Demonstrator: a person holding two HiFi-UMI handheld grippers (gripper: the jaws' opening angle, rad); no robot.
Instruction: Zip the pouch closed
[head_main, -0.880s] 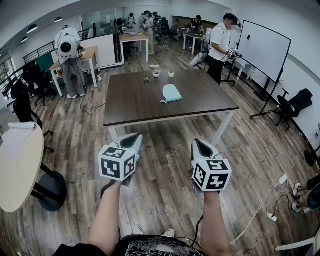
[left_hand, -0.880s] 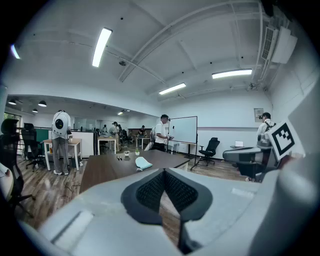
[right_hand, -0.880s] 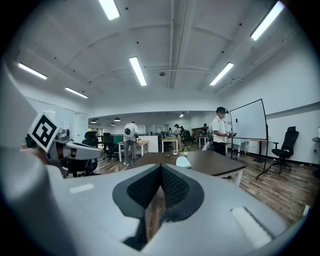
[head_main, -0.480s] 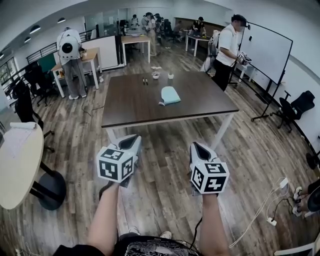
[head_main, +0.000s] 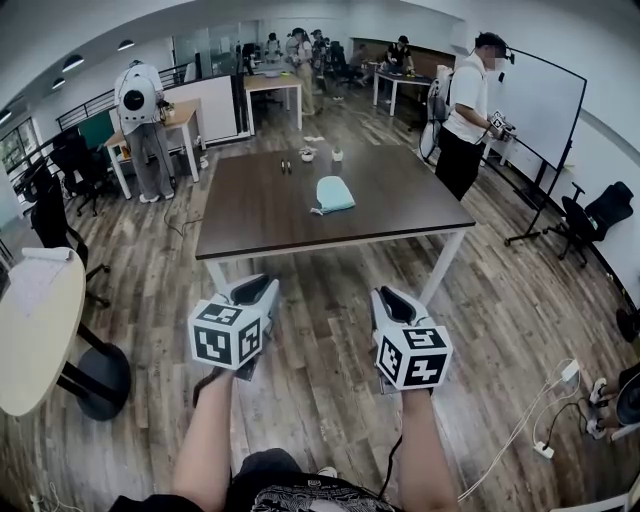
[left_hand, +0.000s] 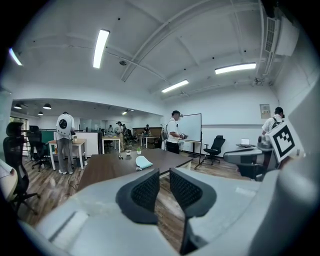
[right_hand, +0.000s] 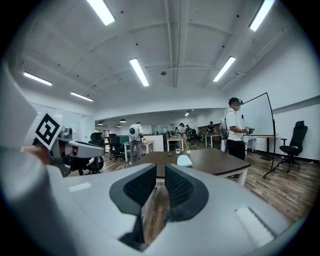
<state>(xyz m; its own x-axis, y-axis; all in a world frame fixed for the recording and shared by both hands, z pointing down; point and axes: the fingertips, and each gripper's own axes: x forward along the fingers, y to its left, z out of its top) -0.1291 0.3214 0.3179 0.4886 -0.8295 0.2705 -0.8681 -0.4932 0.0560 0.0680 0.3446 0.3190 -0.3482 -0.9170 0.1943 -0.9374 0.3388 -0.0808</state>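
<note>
Head view: pouch on worktop looks soft, light; best pinched beside its zip; left gripper, right gripper fingers slightly apart, empty

Open-plan office; desks, swivel chairs, whiteboard.

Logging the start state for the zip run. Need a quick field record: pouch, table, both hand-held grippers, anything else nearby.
target: light blue pouch, lying flat on the table, untouched; zip state too small to tell
surface: dark table, ahead of both grippers across bare floor
left: left hand-held gripper, jaws a narrow gap apart, nothing between
right: right hand-held gripper, jaws a narrow gap apart, nothing between
clutter: small items at the table's far end
bystander: person standing by the far right corner
</note>
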